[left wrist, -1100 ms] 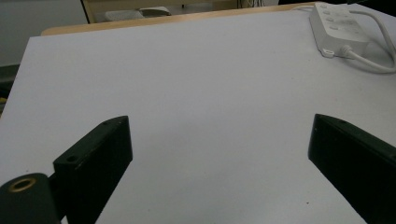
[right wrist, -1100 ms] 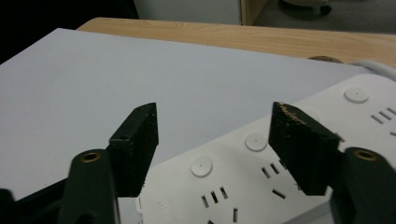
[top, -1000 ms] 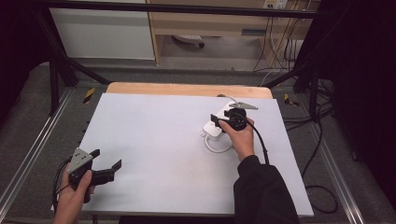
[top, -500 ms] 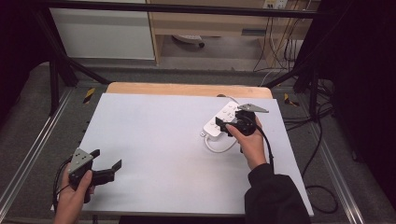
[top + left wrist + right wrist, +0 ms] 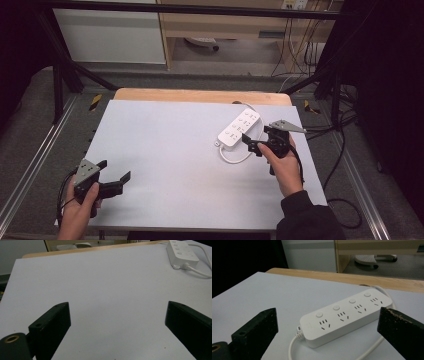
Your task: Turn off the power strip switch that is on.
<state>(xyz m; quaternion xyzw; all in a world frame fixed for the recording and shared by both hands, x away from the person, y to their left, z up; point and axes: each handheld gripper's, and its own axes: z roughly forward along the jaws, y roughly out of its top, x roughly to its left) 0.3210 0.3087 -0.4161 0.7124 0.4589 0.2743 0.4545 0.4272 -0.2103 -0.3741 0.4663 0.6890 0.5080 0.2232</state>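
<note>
Over the past second the right gripper (image 5: 255,144) has drawn back toward the table's right edge, uncovering the white power strip (image 5: 239,129) it had been poised over; the left gripper (image 5: 116,181) has stayed at the near left corner.

The power strip lies flat on the white table (image 5: 170,145), set diagonally in the far right part of the surface. In the right gripper view it shows 4 sockets, each with its own round button (image 5: 319,314), and nothing is plugged into any of them. Its white cord (image 5: 235,159) leaves the near end and loops on the tabletop just beside the right gripper.

The right gripper, held in the person's right hand (image 5: 282,167), has its jaws spread wide with nothing between them; in its own view the strip (image 5: 345,315) sits on the table beyond the jaws, apart from both.

The left gripper, held in the left hand (image 5: 80,210), also stands wide open and empty, its jaws over bare table. Its view shows the strip (image 5: 182,253) well away at the far right.

The broad middle and left of the white surface lie open. A strip of wooden tabletop (image 5: 200,96) shows along the far edge, and metal frame rails (image 5: 30,165) run down both sides of the table.
</note>
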